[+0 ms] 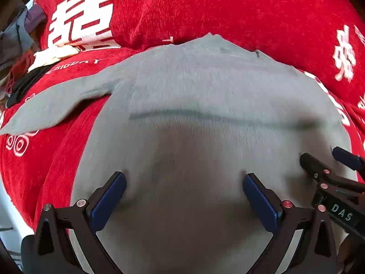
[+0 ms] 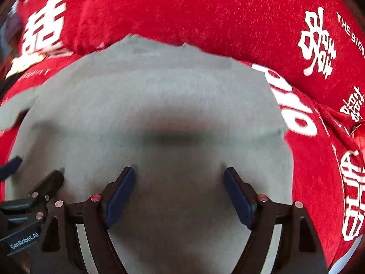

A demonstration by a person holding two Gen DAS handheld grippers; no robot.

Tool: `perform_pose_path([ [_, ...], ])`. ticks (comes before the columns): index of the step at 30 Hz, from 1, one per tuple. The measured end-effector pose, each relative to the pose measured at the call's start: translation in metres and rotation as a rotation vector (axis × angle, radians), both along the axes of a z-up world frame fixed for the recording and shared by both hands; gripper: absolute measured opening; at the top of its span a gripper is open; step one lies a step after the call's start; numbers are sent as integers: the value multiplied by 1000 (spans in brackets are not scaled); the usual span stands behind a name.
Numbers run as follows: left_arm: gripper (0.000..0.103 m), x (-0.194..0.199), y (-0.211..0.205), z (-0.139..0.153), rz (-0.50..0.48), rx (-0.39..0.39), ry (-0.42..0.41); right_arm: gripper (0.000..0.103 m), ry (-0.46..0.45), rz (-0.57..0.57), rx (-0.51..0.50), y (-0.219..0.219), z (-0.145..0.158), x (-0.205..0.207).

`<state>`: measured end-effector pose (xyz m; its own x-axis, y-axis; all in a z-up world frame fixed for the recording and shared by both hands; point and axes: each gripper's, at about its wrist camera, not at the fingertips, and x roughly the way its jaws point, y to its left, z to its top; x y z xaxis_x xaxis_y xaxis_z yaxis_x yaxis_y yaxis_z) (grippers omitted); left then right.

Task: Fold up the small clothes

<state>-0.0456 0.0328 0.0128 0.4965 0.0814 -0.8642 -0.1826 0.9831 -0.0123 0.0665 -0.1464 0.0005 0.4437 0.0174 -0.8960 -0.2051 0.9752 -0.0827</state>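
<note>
A small grey knitted sweater [image 1: 194, 86] lies flat on a red cover, one sleeve [image 1: 50, 107] stretched out to the left. Its near part is folded up, leaving a dark crease line [image 1: 216, 117] across it. It also fills the right wrist view [image 2: 148, 96]. My left gripper [image 1: 183, 196] is open and empty just above the sweater's near part. My right gripper [image 2: 179, 196] is open and empty over the same part, beside the left one. Each gripper shows at the edge of the other's view: the right gripper [image 1: 328, 162] and the left gripper [image 2: 34, 171].
The red cover [image 1: 251, 11] with white characters covers the surface and rises into a bulge behind the sweater. A heap of mixed clothes [image 1: 20, 52] lies at the far left. A white edge [image 1: 9, 217] shows at the near left.
</note>
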Motion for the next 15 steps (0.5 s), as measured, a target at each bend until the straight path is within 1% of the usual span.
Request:
perform_pose_path([
  [3, 103, -27, -2, 2, -20, -6, -9, 83, -19, 13, 21, -10, 5, -35],
  [5, 103, -44, 1, 2, -10, -48, -9, 83, -32, 39, 16, -16, 8, -60],
  [6, 103, -51, 2, 1, -11, -57, 11, 85, -39, 47, 18, -18, 11, -71],
  [8, 103, -67, -2, 0, -46, -39, 19, 85, -3, 75, 18, -22, 9, -92],
  [9, 103, -74, -2, -1, -61, -38, 28, 85, -14, 94, 21, -26, 11, -103],
  [12, 103, -87, 0, -4, -75, -56, 75, 85, -10, 170, -9, -34, 10, -135],
  [15, 103, -89, 2, -4, -80, -85, 167, 85, 30, 214, -35, -43, 6, -156],
])
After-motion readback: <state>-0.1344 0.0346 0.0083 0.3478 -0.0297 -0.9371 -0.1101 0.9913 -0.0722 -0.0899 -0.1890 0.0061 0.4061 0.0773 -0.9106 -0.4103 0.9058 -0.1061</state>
